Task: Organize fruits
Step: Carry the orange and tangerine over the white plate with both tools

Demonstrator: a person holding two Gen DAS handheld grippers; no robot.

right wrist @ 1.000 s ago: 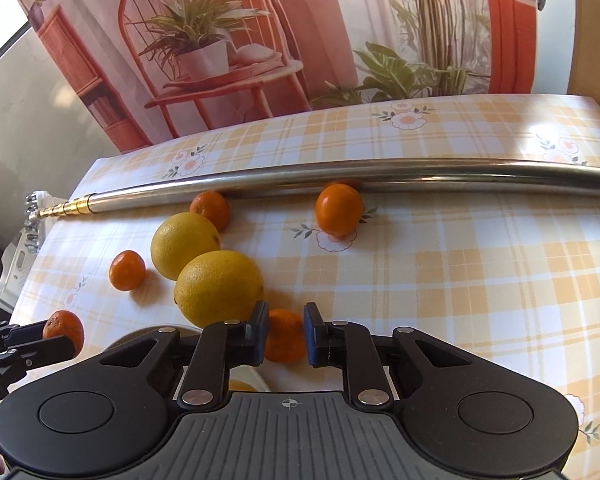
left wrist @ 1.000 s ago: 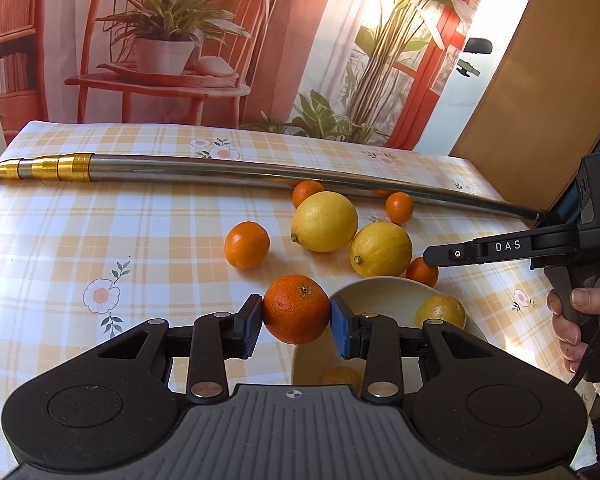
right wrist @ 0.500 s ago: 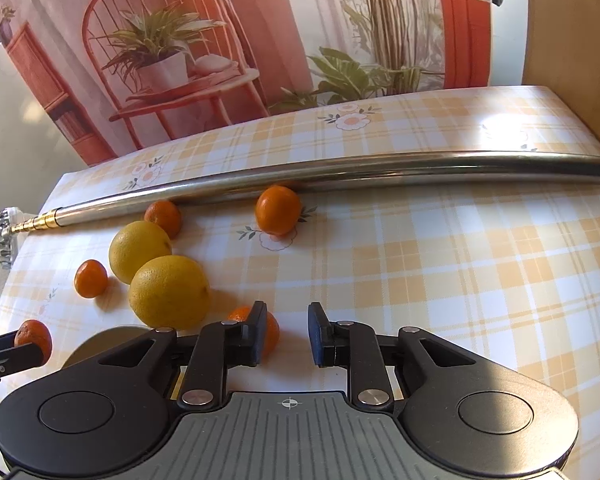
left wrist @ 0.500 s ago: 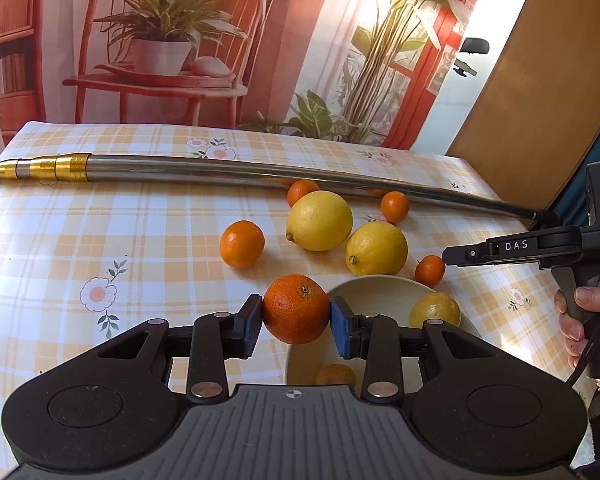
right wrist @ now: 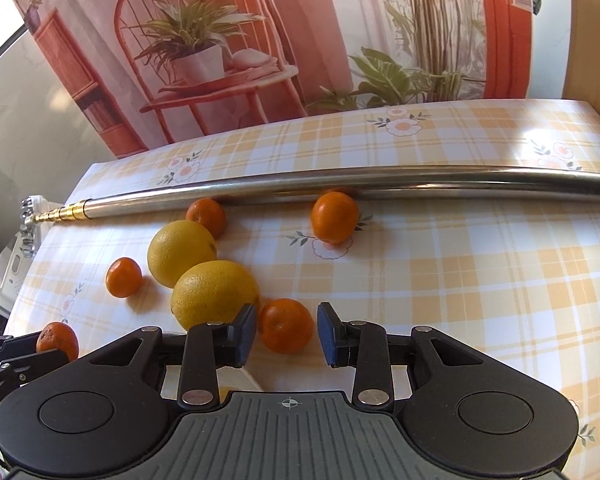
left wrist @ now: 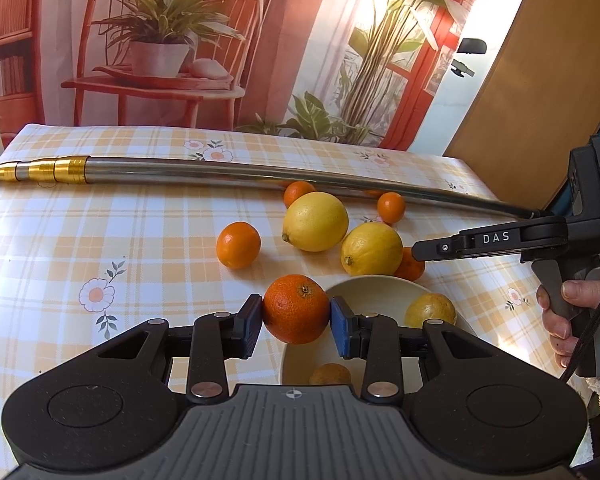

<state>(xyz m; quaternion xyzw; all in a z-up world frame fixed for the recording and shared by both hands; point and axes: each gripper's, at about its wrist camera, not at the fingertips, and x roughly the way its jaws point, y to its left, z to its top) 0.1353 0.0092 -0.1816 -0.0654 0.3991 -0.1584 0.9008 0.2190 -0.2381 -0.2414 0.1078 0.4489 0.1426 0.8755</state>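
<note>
Orange [left wrist: 296, 309]: sitting clamped between the two pads of the left gripper [left wrist: 296, 322], hanging over the near-left rim of the bowl [left wrist: 374, 285], not yet inside it.
Left gripper: squeezing the orange at its widest part, stem end facing up and forward; holding level.
Bowl: already carrying a yellowish fruit [left wrist: 430, 310] at its right side and another small one [left wrist: 330, 374] near the front edge, partly hidden behind the gripper body.
Right gripper [right wrist: 286, 334]: standing with jaws apart, straddling a small mandarin [right wrist: 286, 330] on the tablecloth [right wrist: 460, 280], pads clear of its skin on both sides; gripping nothing.
Neighbours: lying just left of that mandarin, a lemon [right wrist: 214, 294], seemingly touching it; a second lemon [right wrist: 181, 252] behind; three more mandarins scattered toward the metal pole [right wrist: 340, 184].
Doing the release well: carrying the orange further over the empty middle of the bowl, lowering close to the floor, then easing the pads apart slowly, avoiding a drop onto the fruit already there.
Doing the pick well: centring the pads on the mandarin's widest part, keeping the left pad off the lemon, closing gently.
Risk: rolling off the rim if released here.
</note>
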